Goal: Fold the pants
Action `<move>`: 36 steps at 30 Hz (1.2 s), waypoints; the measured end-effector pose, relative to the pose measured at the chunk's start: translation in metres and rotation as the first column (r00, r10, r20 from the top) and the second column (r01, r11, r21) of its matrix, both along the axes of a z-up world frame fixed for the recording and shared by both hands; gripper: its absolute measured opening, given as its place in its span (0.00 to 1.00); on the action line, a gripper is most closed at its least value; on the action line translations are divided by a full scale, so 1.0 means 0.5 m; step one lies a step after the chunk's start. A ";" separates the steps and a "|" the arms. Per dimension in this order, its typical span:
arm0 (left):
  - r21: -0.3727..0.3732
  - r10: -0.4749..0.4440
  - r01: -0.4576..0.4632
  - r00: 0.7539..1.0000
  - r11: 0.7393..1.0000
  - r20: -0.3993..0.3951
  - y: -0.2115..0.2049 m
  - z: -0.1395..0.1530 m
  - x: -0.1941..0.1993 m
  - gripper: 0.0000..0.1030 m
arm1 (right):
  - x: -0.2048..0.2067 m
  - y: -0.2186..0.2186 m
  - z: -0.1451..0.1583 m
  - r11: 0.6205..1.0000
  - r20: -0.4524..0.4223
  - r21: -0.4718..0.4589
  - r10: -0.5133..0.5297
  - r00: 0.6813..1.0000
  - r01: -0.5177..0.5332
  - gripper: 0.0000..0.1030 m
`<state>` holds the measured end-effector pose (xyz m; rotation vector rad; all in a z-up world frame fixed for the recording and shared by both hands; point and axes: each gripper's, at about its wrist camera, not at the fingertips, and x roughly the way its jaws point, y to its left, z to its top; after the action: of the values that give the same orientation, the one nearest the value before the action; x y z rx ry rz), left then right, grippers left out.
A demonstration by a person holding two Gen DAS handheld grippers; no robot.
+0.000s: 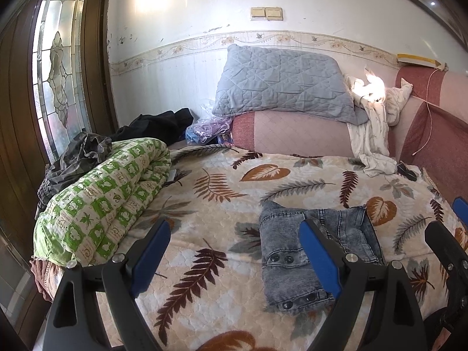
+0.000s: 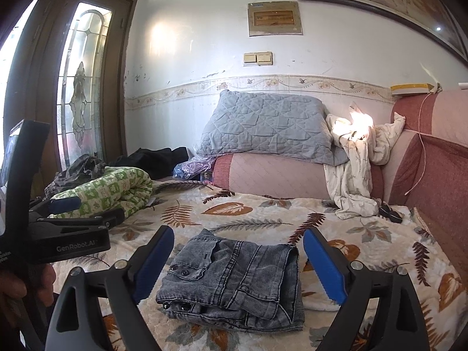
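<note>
Folded grey jeans (image 2: 234, 280) lying on leaf-print blanket (image 2: 263, 216), right gripper (image 2: 237, 266) wide apart around them, gripping nothing, left gripper (image 1: 237, 257) likewise spread and empty beside them.

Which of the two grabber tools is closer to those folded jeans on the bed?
The right. The right gripper is open with the folded jeans lying between its fingers, untouched. The left gripper, also open, sits off to the jeans' left, only its right finger over them.

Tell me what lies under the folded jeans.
The folded jeans rest on a leaf-print blanket, which shows all around them. The blanket patch directly beneath is covered, so anything there cannot be seen. Neither pair of jaws touches them.
</note>
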<state>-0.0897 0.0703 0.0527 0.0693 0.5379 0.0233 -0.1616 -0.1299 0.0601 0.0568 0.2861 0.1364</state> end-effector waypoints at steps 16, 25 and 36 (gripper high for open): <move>-0.007 0.019 -0.019 1.000 1.000 0.001 0.015 0.000 -0.003 0.87 | 0.015 0.009 0.005 1.000 -0.024 -0.005 -0.013 1.000 0.013 0.90; -0.016 0.035 -0.036 0.999 0.999 -0.011 0.029 -0.007 -0.002 0.87 | 0.019 0.018 0.005 1.000 -0.032 -0.012 -0.014 0.999 0.014 0.90; -0.024 0.036 -0.037 0.999 0.999 -0.023 0.036 -0.013 0.000 0.87 | 0.027 0.022 0.012 1.000 -0.026 -0.025 -0.019 0.999 0.019 0.90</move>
<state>-0.0896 0.0881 0.0462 0.0364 0.5623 0.0516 -0.1480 -0.1187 0.0659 0.0370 0.3128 0.1132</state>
